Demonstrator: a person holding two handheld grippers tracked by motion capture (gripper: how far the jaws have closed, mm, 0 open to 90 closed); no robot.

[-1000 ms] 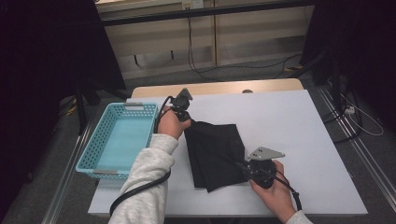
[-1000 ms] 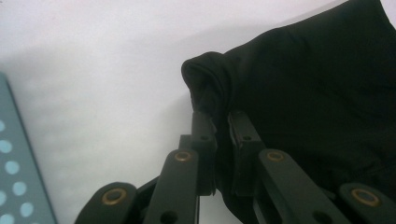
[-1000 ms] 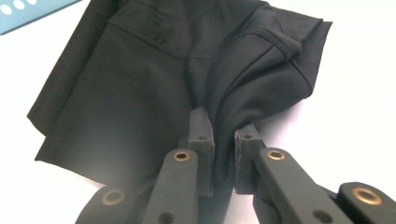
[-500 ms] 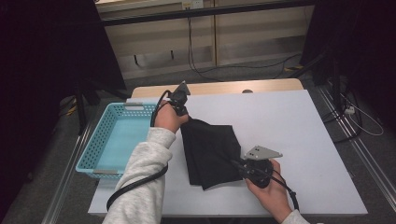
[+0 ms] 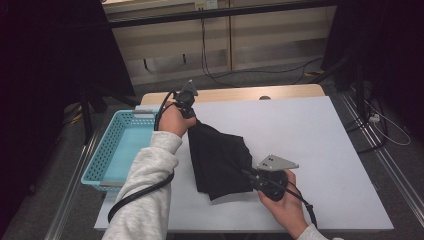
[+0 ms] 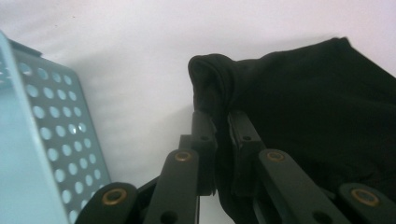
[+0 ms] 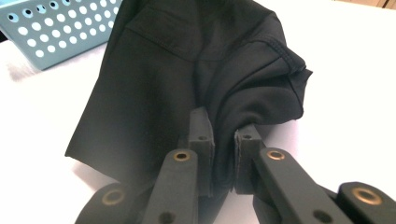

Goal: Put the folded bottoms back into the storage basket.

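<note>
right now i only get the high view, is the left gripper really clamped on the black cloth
Observer: Yes. In its own view the left gripper pinches a bunched edge of the black cloth.
Operator: and the right one
Observer: The right gripper is shut on a fold of cloth too.
Operator: anything close to the left one
Observer: The basket wall stands just beside it, with bare table between.

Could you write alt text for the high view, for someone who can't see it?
Two hands, each holding tongs, grip a folded black cloth on a white table. The left tongs pinch its far corner, the right tongs its near edge. A light blue basket sits at the table's left edge.
</note>
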